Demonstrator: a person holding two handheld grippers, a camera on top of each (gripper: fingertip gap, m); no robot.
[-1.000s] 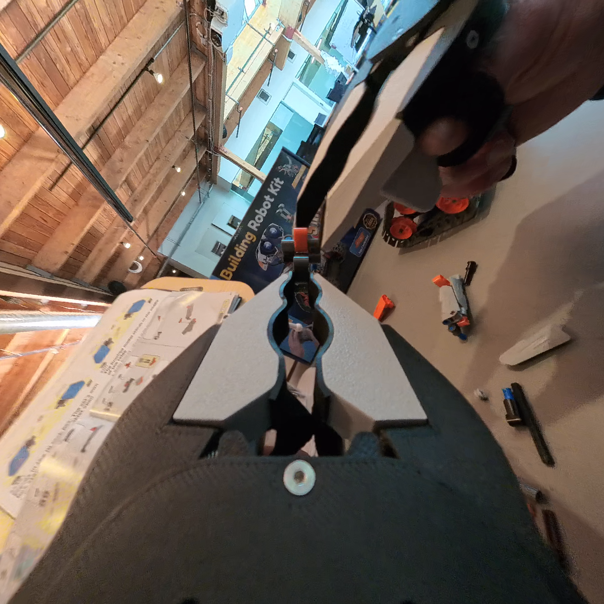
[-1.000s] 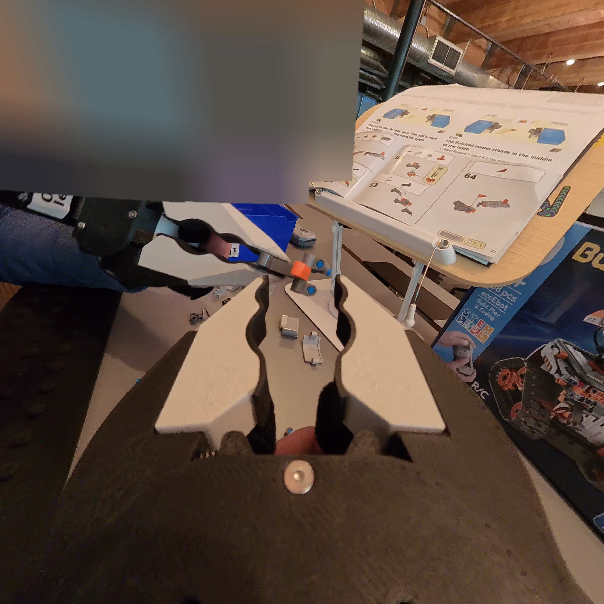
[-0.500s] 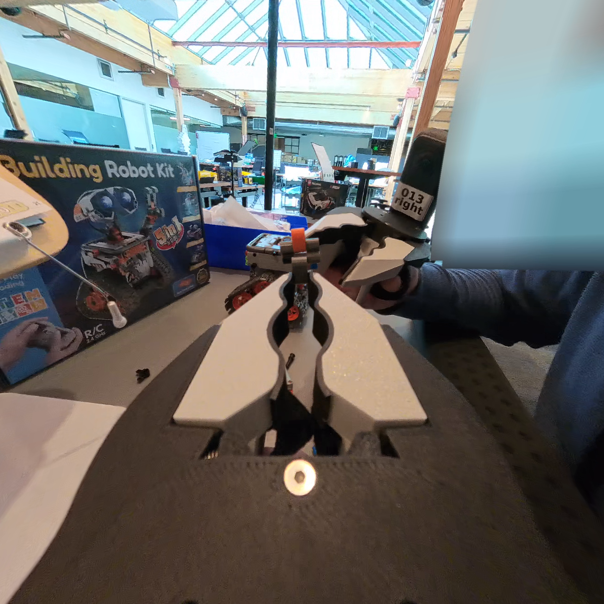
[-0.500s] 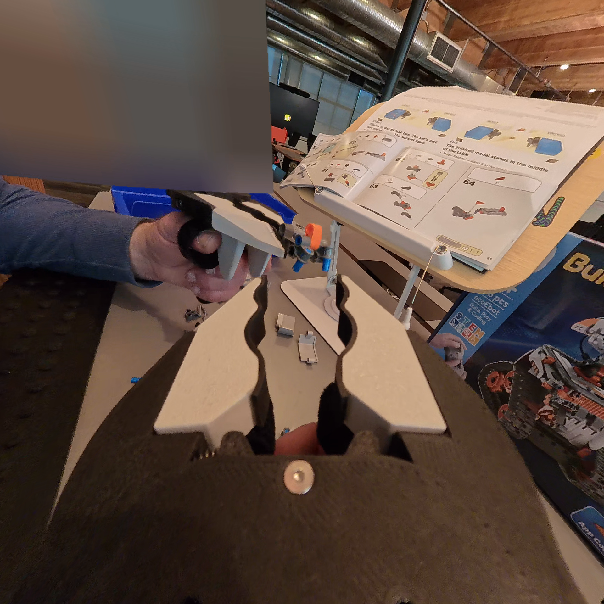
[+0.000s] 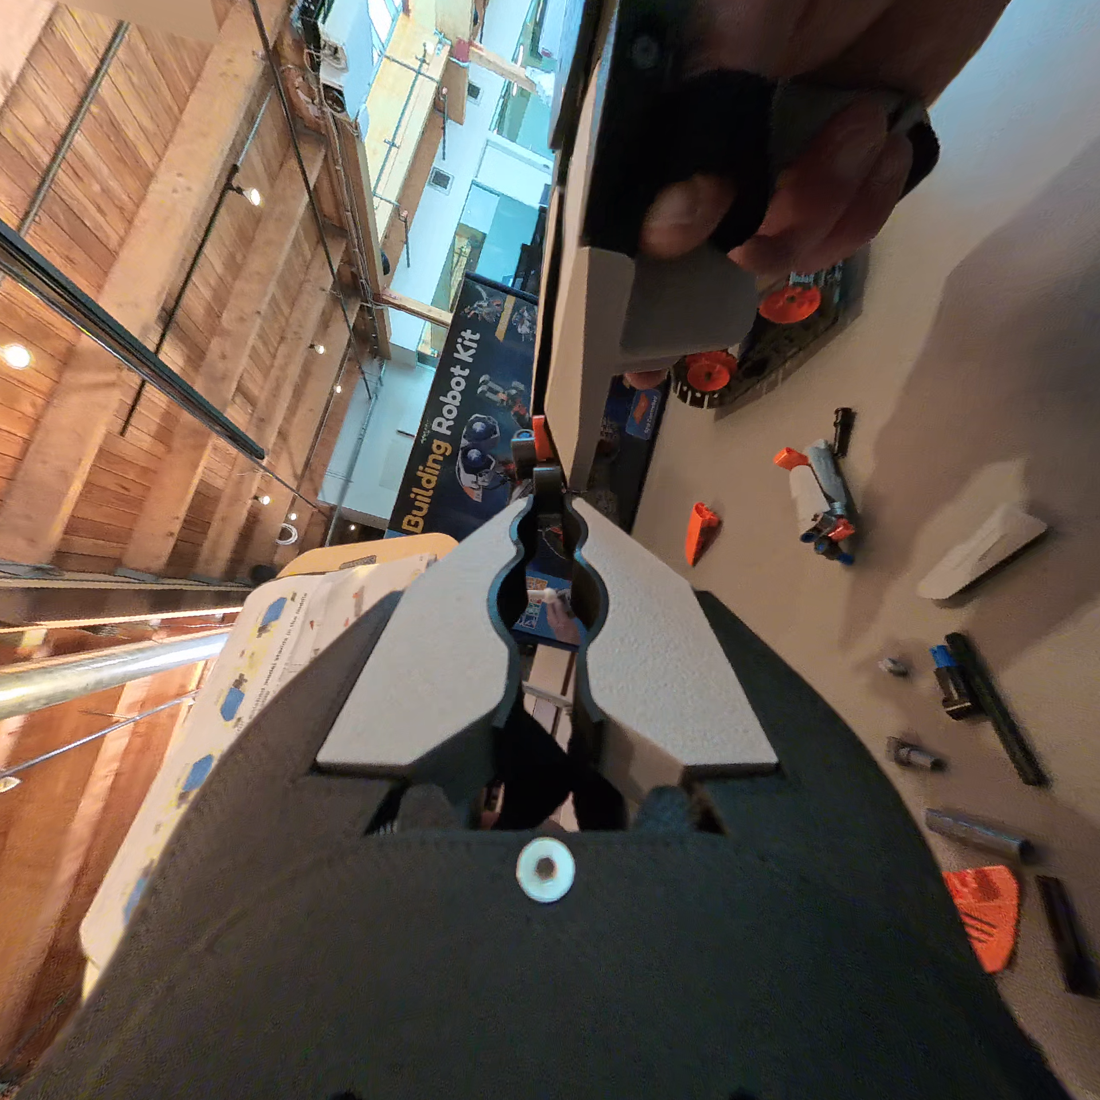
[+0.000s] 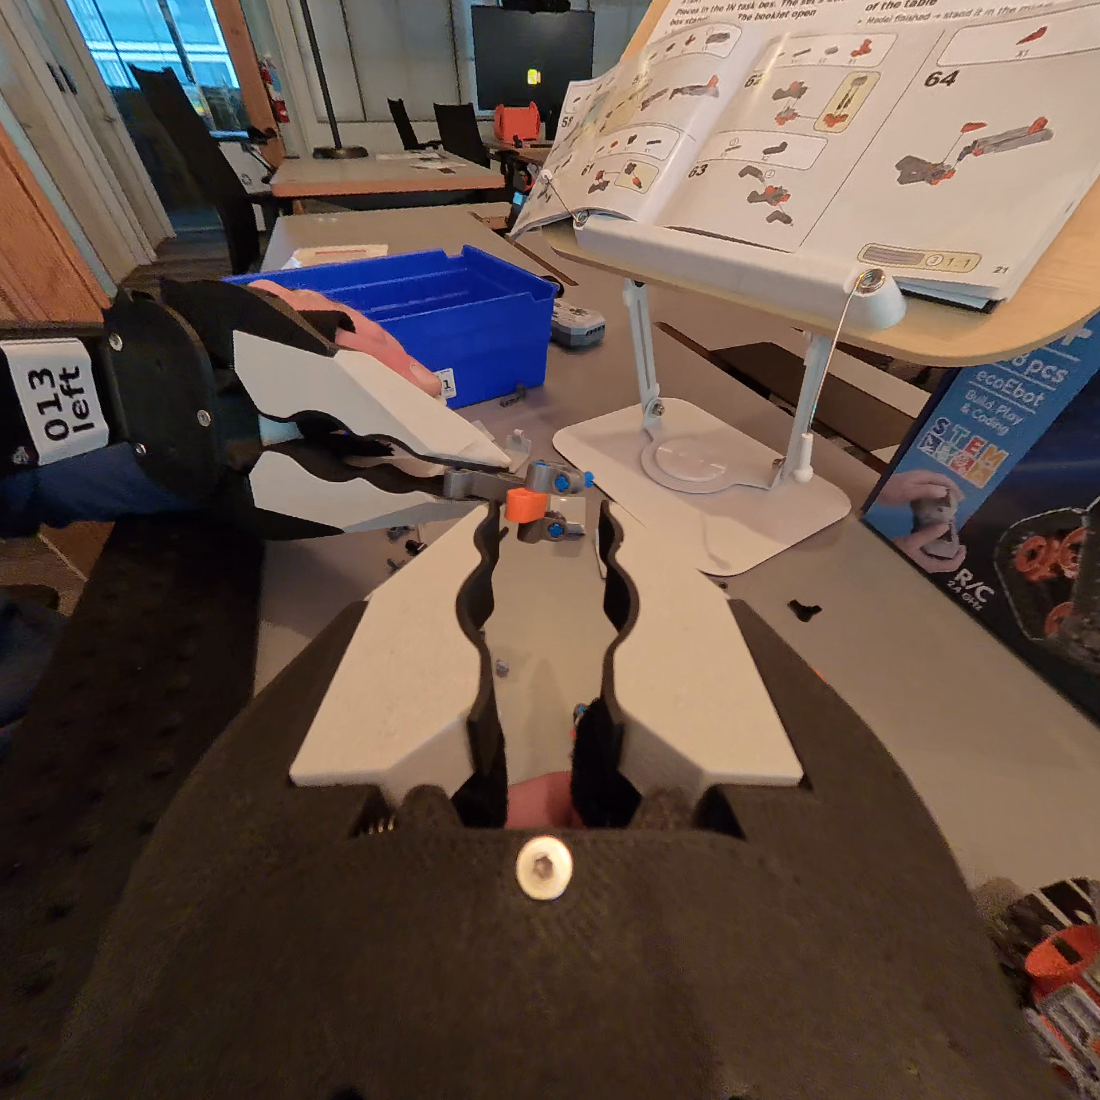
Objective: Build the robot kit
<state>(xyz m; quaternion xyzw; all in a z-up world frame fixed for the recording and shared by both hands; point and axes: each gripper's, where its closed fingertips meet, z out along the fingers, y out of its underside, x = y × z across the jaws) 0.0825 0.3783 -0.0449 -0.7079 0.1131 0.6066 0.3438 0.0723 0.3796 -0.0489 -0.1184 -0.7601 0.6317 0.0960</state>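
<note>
Right wrist view puts your left gripper [image 6: 476, 476] at the left, its fingers pinched on a small grey assembly [image 6: 544, 497] with an orange collar and blue pins, now low and just ahead of your right gripper [image 6: 544, 524], where half a second ago it hung higher, nearer the white book stand [image 6: 702, 476]. Your right gripper's fingers stand apart, holding nothing. Left wrist view has rolled sideways again, the table [image 5: 982, 297] now running up its right edge.
</note>
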